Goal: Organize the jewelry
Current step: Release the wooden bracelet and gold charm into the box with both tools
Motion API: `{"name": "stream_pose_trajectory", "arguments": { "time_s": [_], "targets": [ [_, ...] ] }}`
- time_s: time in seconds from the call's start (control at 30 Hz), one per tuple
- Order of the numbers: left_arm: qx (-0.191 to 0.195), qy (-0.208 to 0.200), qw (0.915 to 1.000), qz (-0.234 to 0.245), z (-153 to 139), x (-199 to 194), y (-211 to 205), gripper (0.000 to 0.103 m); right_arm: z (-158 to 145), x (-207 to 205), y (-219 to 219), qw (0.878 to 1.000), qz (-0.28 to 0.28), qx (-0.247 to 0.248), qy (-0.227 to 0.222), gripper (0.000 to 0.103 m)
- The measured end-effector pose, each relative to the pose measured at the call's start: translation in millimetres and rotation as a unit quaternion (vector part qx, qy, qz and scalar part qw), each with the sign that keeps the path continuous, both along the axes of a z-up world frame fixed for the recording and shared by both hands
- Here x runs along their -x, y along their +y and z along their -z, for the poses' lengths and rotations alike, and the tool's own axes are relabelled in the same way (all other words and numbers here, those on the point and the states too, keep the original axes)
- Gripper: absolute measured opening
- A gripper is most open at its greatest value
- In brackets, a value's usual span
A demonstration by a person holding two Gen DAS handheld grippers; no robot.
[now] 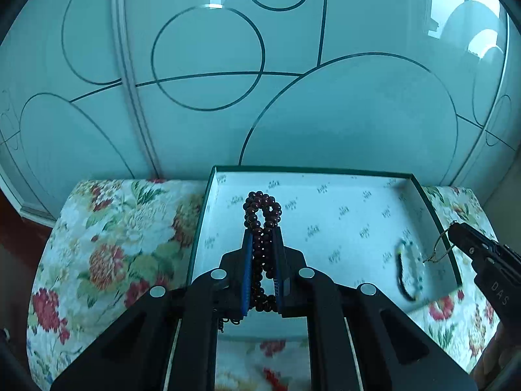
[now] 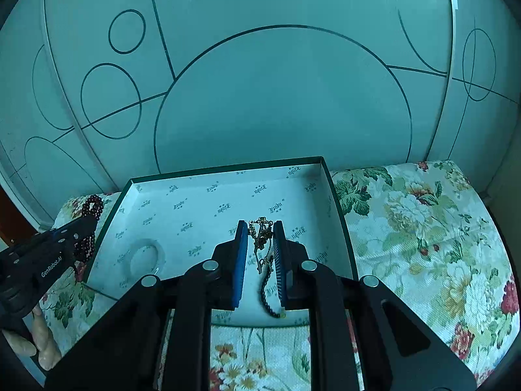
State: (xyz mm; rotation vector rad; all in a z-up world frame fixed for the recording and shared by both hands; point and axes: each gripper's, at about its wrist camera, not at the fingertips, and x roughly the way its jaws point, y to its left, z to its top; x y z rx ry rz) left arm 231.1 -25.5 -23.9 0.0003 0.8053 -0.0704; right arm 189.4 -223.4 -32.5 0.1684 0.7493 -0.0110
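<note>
An open green box with a white printed lining [image 1: 325, 202] [image 2: 202, 195] stands on a floral cloth. My left gripper [image 1: 262, 233] is shut on a dark red bead bracelet [image 1: 262, 208] and holds it over the box's left part; the bracelet also shows in the right wrist view [image 2: 92, 207]. My right gripper [image 2: 260, 228] is partly closed on a thin gold chain [image 2: 260, 231] over the box's right part, and a dark bead string [image 2: 265, 290] hangs with it. A clear bangle [image 2: 145, 255] lies in the box. A dark and pale bracelet [image 1: 408, 268] shows blurred in the left wrist view.
The floral cloth [image 1: 107, 228] [image 2: 423, 228] covers the surface around the box. A frosted glass panel with dark circle lines [image 1: 260, 81] [image 2: 280, 97] stands right behind it. A hand [image 2: 42, 342] holds the left gripper at the lower left.
</note>
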Motion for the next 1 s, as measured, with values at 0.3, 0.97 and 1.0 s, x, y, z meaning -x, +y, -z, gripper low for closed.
{"name": "stream_pose_trajectory", "arguments": {
  "time_s": [0.3,0.97,1.0],
  "targets": [
    [-0.033,0.03,0.999,0.001,39,-63,-18,0.011,43,-71,-11,0.998,0.012,-0.005,0.055,0.016],
    [0.009,0.071,0.9973,-0.013,46,-62,3,0.061,33,-56,-16,0.998,0.03,-0.001,0.057,0.029],
    [0.011,0.069,0.9975,-0.015,42,-54,8,0.061,29,-45,-14,0.998,0.029,-0.005,0.052,0.029]
  ]
}}
